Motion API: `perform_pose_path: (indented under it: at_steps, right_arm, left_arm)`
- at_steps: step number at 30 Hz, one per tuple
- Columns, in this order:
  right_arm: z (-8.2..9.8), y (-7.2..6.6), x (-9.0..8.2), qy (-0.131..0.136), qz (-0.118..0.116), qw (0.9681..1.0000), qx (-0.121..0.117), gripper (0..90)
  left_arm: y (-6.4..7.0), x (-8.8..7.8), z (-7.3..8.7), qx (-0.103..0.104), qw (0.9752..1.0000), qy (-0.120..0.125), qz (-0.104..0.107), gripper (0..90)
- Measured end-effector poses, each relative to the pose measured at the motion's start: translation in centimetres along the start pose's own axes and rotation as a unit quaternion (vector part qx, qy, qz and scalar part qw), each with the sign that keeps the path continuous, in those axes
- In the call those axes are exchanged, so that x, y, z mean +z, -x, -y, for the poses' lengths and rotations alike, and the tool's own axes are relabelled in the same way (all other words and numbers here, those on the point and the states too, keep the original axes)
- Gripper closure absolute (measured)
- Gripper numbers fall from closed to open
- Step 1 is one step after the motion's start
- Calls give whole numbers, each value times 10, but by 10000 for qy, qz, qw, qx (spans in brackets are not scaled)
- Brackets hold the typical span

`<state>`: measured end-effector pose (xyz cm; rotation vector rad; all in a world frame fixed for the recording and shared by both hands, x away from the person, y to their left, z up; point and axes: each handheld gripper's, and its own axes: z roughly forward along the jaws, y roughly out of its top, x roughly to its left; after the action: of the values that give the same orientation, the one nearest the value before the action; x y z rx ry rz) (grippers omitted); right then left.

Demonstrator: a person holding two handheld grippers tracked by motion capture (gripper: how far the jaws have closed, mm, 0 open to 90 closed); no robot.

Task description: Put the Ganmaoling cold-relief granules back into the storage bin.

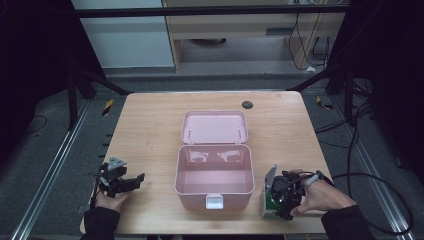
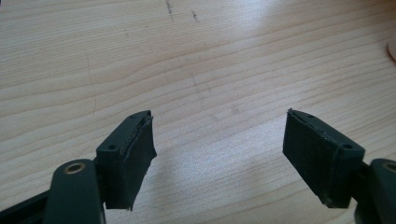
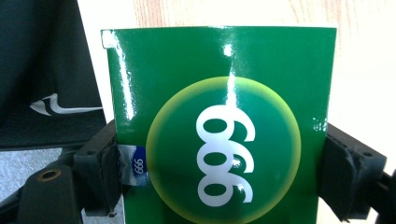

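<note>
Overhead, the high view lays out the whole station: a wooden table [image 1: 150,130] with an open pink box [image 1: 214,172] at its centre, lid [image 1: 214,127] hinged back and lying flat behind it, the left gripper [image 1: 131,181] near the table's front left edge and the right gripper [image 1: 274,197] at the front right, just beside the box. That view shows a green-and-white carton [image 1: 266,204] at the right gripper only as a small shape standing at the table's front edge. The right gripper view supplies the detail — a glossy green carton [image 3: 224,121] printed with a yellow-edged disc and white figures, seated between the two black jaws, whose pads press on its left and right faces; the right gripper [image 3: 219,172] is clenched on the carton. The left gripper view shows bare wood grain [image 2: 210,70] and a sliver of pink at the right edge. The left gripper [image 2: 219,154] stands released — jaws spread wide, nothing between them, touching nothing.
</note>
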<state>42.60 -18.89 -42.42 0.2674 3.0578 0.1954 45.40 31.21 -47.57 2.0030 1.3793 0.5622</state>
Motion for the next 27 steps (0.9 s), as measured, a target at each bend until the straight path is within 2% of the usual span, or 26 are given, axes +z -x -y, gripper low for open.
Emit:
perform_pose_path:
  at_steps: [4, 10, 20, 27]
  right_arm:
    - [1, 0, -6, 30, -1, 10000, 24, 164]
    - [3, 2, -26, 174, 92, 9998, 70, 164]
    - [1, 5, -53, 230, 198, 9995, 105, 164]
    - [-4, 6, -65, 243, 219, 9994, 132, 164]
  left_arm:
    - [0, 0, 0, 9, 10000, 2, 0, 239]
    - [1, 0, 0, 12, 10000, -1, 5, 239]
    - [1, 0, 0, 18, 10000, -9, 4, 239]
    - [1, 0, 0, 12, 10000, -13, 9, 239]
